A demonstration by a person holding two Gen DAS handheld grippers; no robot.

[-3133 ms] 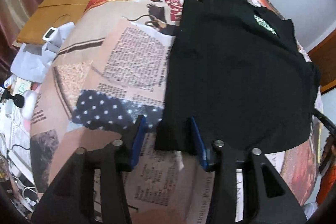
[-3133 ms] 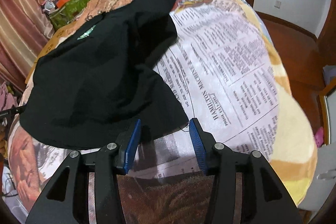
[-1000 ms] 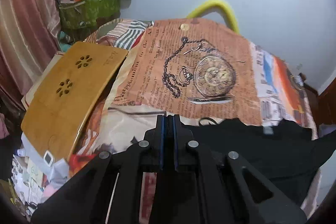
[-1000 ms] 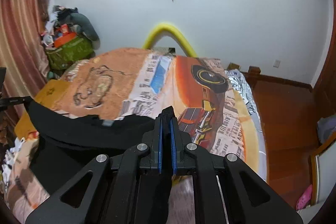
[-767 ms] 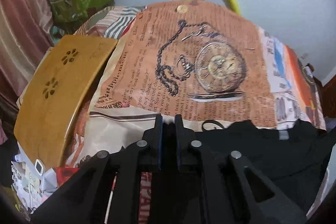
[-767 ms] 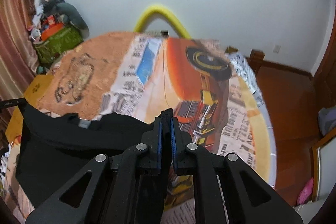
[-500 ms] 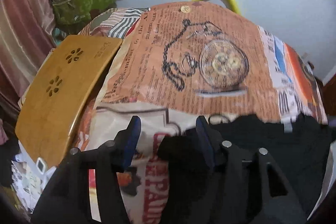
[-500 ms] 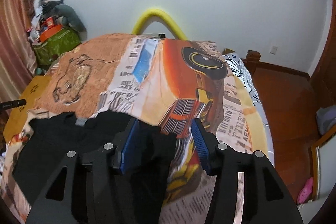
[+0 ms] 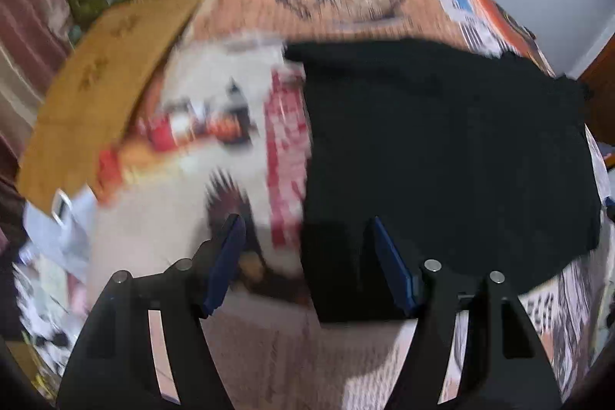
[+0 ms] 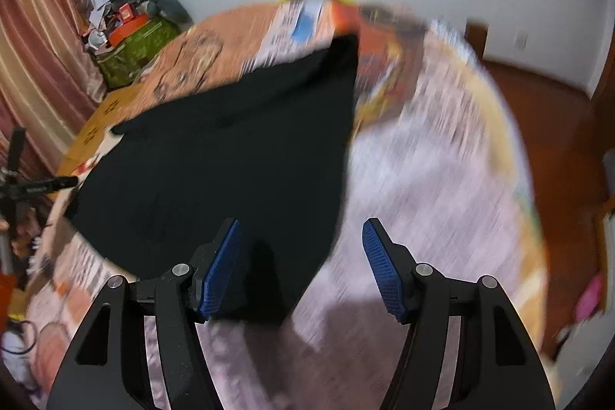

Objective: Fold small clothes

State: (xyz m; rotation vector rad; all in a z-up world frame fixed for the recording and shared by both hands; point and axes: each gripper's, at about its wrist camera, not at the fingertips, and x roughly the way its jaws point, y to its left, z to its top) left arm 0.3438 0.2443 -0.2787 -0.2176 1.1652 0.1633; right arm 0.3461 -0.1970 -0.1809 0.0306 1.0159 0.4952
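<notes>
Garment: black tee (image 9: 442,148) lies flat on the printed bedspread (image 9: 215,248), filling centre-right of left wrist view & centre-left of right wrist view (image 10: 230,156). Left gripper (image 9: 305,262) jaws opening, wide; near left corner of the cloth sits betw. them, pads not pressing. Right gripper (image 10: 300,264) likewise opening, wide, near right corner betw. its pads, loose. Each claw sits over its own corner, so neither is nearer overall. Long axis runs away toward frame top. Writing: bedspread newsprint too blurred to read; no label visible on tee.
</notes>
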